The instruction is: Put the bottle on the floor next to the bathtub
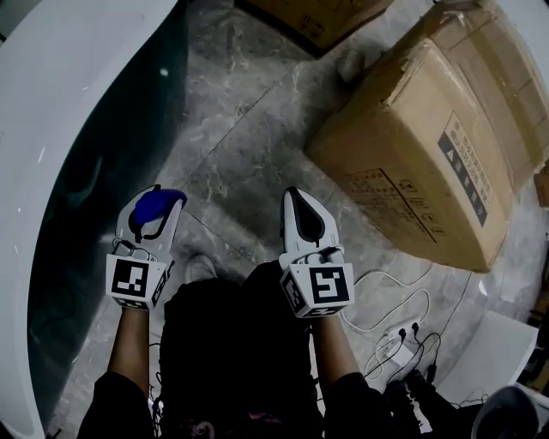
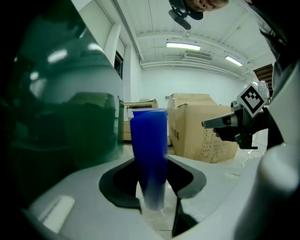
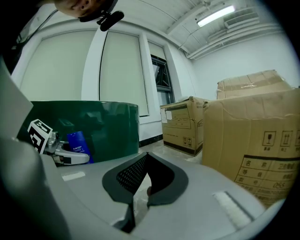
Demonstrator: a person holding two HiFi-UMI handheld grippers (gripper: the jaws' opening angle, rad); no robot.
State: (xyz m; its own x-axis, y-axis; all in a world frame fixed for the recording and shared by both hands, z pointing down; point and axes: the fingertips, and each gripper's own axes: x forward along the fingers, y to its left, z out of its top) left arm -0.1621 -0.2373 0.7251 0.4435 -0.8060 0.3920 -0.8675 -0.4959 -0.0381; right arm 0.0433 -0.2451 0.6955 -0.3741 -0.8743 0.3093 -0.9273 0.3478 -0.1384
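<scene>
My left gripper [image 1: 158, 197] is shut on a blue bottle [image 1: 157, 207], held just above the marble floor [image 1: 249, 163] beside the bathtub [image 1: 77, 171], which has a dark green wall and a white rim. In the left gripper view the blue bottle [image 2: 150, 150] stands upright between the pads, with the green bathtub wall [image 2: 61, 126] close on the left. My right gripper [image 1: 294, 195] hovers to the right of the bottle, shut and empty; its jaws [image 3: 140, 185] meet at the tips. From the right gripper view the bottle [image 3: 78, 143] shows in front of the bathtub [image 3: 110, 126].
Large cardboard boxes [image 1: 429, 146] lie on the floor to the right, and more [image 1: 317, 17] at the far end. A power strip with white cables [image 1: 396, 336] sits at lower right. The person's shoe [image 1: 199, 267] is below the grippers.
</scene>
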